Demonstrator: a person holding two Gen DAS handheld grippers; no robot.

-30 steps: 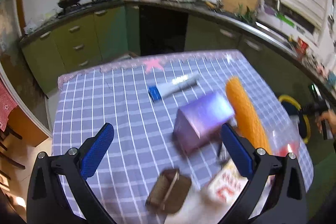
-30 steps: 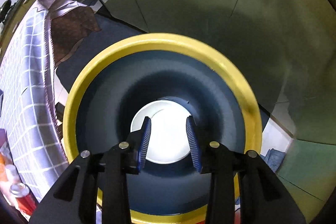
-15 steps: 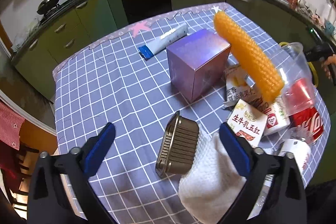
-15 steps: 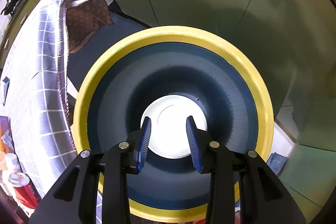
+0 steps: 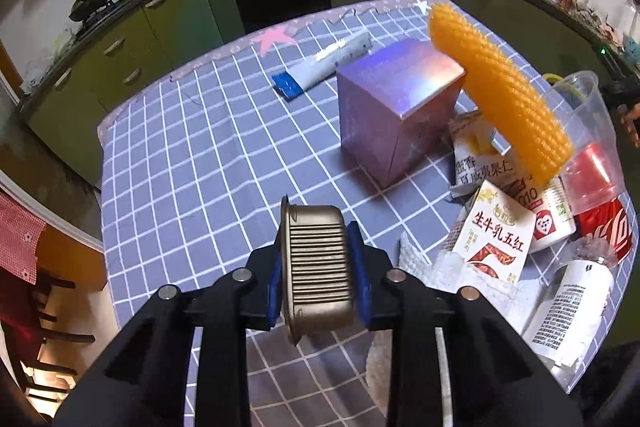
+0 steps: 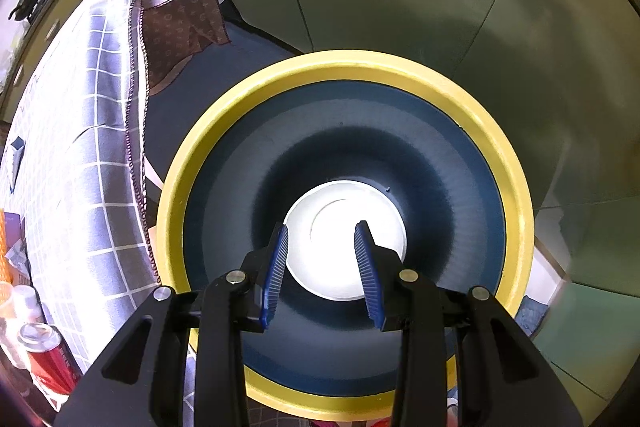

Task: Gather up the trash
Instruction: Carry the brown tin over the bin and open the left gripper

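Left gripper (image 5: 318, 277) closing on the foil cup (image 5: 318, 267) lying on the table (image 5: 192, 163)!
Your right gripper (image 6: 322, 271) hangs part-open and empty over the bin (image 6: 344, 75); box (image 5: 396, 115), carton (image 5: 498, 235) and can (image 5: 604, 227) await.

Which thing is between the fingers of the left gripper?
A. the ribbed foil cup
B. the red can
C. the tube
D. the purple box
A: the foil cup lies on its side between the closing blue pads of the left gripper; the others lie apart on the table.
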